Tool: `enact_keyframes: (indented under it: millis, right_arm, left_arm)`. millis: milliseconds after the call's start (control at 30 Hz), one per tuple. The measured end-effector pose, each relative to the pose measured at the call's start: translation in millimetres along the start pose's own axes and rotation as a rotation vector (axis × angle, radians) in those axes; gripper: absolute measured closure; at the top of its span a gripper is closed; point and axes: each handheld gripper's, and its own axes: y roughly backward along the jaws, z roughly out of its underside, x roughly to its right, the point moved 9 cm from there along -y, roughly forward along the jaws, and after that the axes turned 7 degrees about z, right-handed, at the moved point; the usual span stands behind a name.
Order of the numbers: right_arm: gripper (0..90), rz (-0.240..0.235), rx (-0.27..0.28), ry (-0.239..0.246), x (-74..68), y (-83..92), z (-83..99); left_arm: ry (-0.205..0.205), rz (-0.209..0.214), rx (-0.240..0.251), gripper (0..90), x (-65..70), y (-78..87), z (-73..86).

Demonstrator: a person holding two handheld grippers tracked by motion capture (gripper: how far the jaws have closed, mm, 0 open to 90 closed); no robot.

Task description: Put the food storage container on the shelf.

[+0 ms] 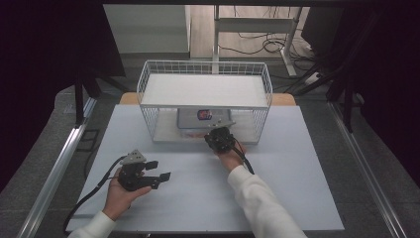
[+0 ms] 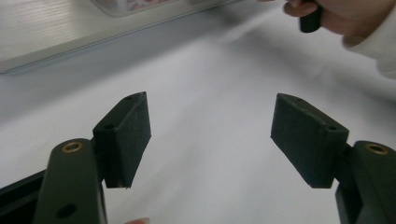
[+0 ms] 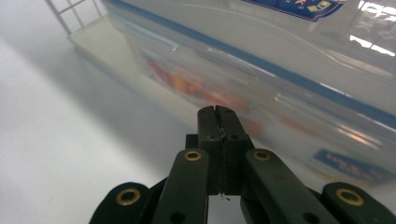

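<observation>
A clear plastic container [image 1: 194, 119] with a blue-rimmed lid and a printed label sits on the bottom level of a white wire rack [image 1: 205, 90]. In the right gripper view the container [image 3: 280, 65] shows coloured contents through its wall. My right gripper [image 1: 218, 133] is at the rack's open front, and its jaws [image 3: 218, 111] are shut with nothing between them, tips just short of the container's side. My left gripper [image 1: 162, 169] rests low over the white table at the front left. It is wide open [image 2: 210, 126] and empty, pointing toward the right hand [image 2: 350, 18].
The rack's white base [image 3: 100, 39] lies flush on the white tabletop [image 1: 277, 168]. Its wire sides close off left and right. Metal rails [image 1: 59, 163] run along both table sides. A desk frame and cables [image 1: 267, 44] stand on the floor behind.
</observation>
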Motion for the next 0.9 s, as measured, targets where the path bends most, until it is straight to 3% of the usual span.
enact_keyframes:
  millis: [200, 233, 267, 467, 633, 667, 733, 767, 900]
  right_arm:
    - [89.0, -0.020, 0.016, 0.065, 7.4, 54.2, 17.6]
    - [89.0, -0.021, 0.015, 0.062, 14.3, 76.2, 29.4]
    - [89.0, -0.021, 0.015, 0.062, 14.3, 76.2, 29.4]
    - [88.9, -0.037, 0.017, 0.030, 31.6, 141.9, 73.7]
    - [86.4, -0.047, 0.013, -0.014, 44.3, 178.7, 105.7]
    - [78.6, -0.043, 0.021, -0.020, 47.0, 184.6, 110.9]
    - [44.6, -0.022, 0.040, -0.028, 49.7, 189.5, 114.3]
    - [33.2, 0.015, 0.044, -0.036, 52.4, 191.1, 115.1]
    - [24.6, 0.019, 0.065, -0.038, 53.8, 194.7, 112.2]
  left_arm:
    - [-0.006, -0.008, 0.005, 28.1, 1.6, 2.4, -0.1]
    - [-0.006, -0.009, 0.006, 28.1, 1.7, 2.4, 0.1]
    - [-0.007, -0.011, 0.004, 28.1, 2.1, 2.4, 0.6]
    - [-0.014, -0.016, -0.005, 27.9, 5.9, 2.8, 3.6]
    - [-0.017, -0.018, -0.009, 27.8, 7.8, 3.5, 4.8]
    - [-0.016, -0.016, -0.010, 27.8, 8.1, 3.3, 4.8]
    - [-0.009, -0.009, -0.005, 27.8, 7.5, 2.7, 3.3]
    - [0.000, -0.005, 0.000, 27.8, 7.4, 2.6, 2.4]
    - [0.014, -0.002, 0.006, 27.8, 4.9, 2.2, 0.3]
